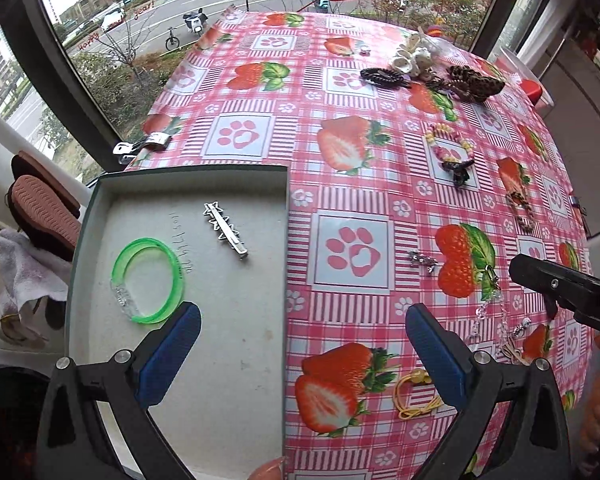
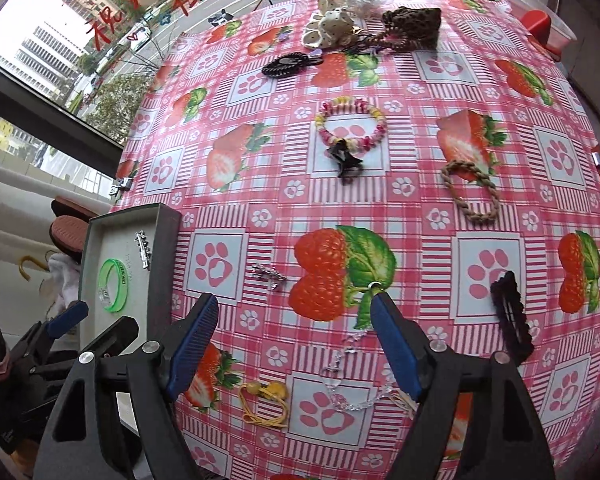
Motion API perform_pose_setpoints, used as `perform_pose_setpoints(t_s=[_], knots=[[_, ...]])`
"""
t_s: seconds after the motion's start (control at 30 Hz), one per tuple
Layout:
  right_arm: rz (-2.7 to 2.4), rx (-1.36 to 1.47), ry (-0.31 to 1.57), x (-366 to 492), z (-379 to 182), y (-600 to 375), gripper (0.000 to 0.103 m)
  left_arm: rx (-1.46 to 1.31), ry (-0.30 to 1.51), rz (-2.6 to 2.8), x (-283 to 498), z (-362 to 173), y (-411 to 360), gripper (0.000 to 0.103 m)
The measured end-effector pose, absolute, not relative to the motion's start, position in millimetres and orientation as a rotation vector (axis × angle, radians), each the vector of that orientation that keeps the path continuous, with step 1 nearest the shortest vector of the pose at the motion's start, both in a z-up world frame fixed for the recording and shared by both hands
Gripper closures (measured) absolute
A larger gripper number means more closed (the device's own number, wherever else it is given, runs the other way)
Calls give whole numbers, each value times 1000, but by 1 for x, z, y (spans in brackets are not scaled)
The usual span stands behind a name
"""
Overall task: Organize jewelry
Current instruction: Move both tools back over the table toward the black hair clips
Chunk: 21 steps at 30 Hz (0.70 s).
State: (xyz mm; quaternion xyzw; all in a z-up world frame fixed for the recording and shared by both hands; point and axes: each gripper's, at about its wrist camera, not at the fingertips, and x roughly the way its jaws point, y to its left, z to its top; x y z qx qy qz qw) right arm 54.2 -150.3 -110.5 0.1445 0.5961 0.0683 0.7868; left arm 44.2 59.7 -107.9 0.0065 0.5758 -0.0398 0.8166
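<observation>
A window with red lettering looks out on a street with parked cars; before it stands a counter [image 2: 420, 208] under a pink checked cloth printed with strawberries and paw prints.

At the counter's left edge sits a grey tray [image 1: 188, 172]. In it lie a green bangle [image 1: 148, 280] and, just beyond it, a silver star clip [image 1: 225, 229] — the two apart, neither touching the tray's wall.

The left tongs [image 1: 302, 354] hang over the tray's right edge, spread wide with nothing between them; the left pad is above the tray floor beside the bangle, the right pad above the cloth. The right tongs [image 2: 294, 344] are also spread and empty, over the near middle of the cloth.

Loose on the cloth: a small silver clip [image 2: 269, 274] just right of the tray, a yellow cord [image 2: 266, 404] near the front edge, and a clear crystal chain [image 2: 340, 376] running under the right tongs' right pad. Farther right lies a black lace clip [image 2: 512, 316]. Toward the middle sit a beaded bracelet [image 2: 352, 128] with a black claw clip [image 2: 346, 158] touching its near side, and a braided rope loop [image 2: 470, 190] to their right. At the far edge — a black hair clip [image 2: 286, 65], a cream scrunchie [image 2: 332, 28] and a leopard bow [image 2: 414, 26], bunched close together.
</observation>
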Motion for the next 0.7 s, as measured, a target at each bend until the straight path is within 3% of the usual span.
perform_pose_setpoints(t_s=[0.33, 0.7], knots=[[-33, 321, 1308, 20, -123, -240, 22, 123, 1226, -113, 71, -116, -8, 0], [-101, 215, 1361, 16, -146, -280, 22, -65, 1277, -136, 125, -133, -49, 0]])
